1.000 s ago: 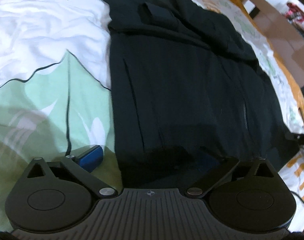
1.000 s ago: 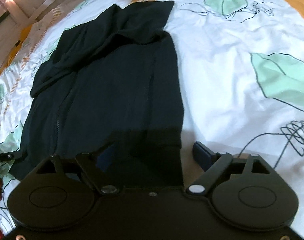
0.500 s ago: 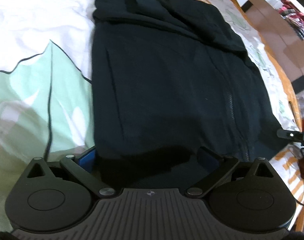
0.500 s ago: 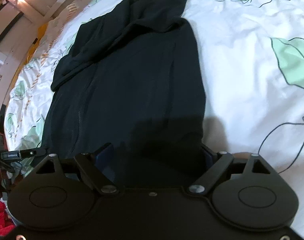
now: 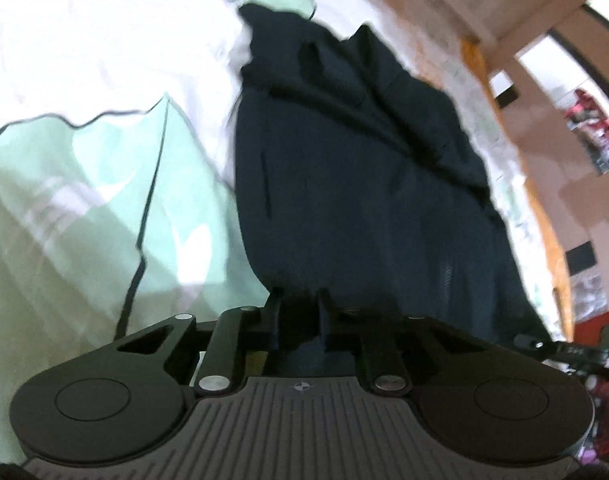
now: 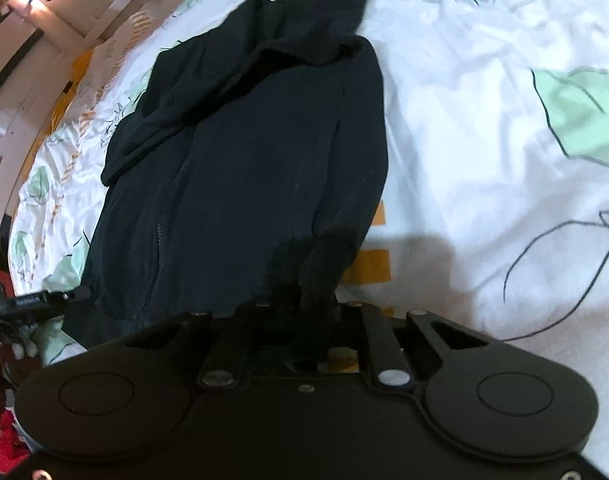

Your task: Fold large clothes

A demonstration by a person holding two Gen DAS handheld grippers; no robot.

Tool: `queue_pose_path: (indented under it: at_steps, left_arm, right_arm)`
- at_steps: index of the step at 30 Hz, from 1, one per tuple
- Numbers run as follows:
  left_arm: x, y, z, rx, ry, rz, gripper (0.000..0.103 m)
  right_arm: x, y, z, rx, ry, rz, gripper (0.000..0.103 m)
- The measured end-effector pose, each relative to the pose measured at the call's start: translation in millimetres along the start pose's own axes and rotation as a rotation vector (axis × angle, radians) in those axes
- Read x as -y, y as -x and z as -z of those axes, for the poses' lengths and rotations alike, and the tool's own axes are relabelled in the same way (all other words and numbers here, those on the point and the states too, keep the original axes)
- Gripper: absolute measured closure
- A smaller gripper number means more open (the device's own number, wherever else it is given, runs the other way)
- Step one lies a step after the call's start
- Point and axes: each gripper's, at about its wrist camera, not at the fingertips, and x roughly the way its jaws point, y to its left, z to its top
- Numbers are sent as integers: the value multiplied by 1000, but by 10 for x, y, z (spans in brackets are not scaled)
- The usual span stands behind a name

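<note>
Black garment (image 5: pixel 368 184) on leaf-print bedspread (image 6: pixel 484 120), both grippers' jaws just clamped on its hem

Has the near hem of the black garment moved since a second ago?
Yes. The black garment's near hem has lifted off the leaf-print bedsheet, bunched in the right gripper and left gripper, whose jaws have just closed on it.

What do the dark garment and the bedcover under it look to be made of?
Garment: soft matte knit, likely jersey or fleece; it drapes, bunches in rounded folds and shows no shine.
Bedcover: thin woven cloth, probably cotton; white with printed green leaves and black line drawings, and finely wrinkled.
</note>
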Motion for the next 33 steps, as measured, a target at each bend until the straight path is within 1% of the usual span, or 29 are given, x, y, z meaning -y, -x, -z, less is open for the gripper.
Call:
queue_pose_path:
  at_steps: [3,6,9,16,19,22,24,27,30,33]
  left_arm:
    - [12,75,43,44,21,42,88]
    - [-33,102,59,59,61,51,89]
    - [-90,135,42,83,106,91,89]
    - [-78,197,22,137,123,126,90]
    - [-94,212,-7,161,150,142,90]
    - [-99,249,-49,197,188,172,90]
    - [-104,291,-115,228,212,192,90]
    - [-114,339,-301,278,247,235,90]
    - [-88,360,-575,338,271,265,90]
    - [-7,331,-910,403,268,287,90]
  right_arm:
    - [7,46,-8,32,0,-27,85]
    - [-11,90,-15,63,16,-49,85]
    - [-40,124,-27,94,30,-74,86]
    - [-82,151,-75,172,29,-146,86]
    - [-95,174,-94,202,29,-172,86]
    - [-101,229,-157,243,6,-217,86]
    - [-103,273,-230,274,-9,-247,86]
    - [-118,332,-406,325,-32,-291,86]
    - [-131,336,-677,375,-63,-329,86]
    - [-173,267,-1008,434,-78,-353,86]
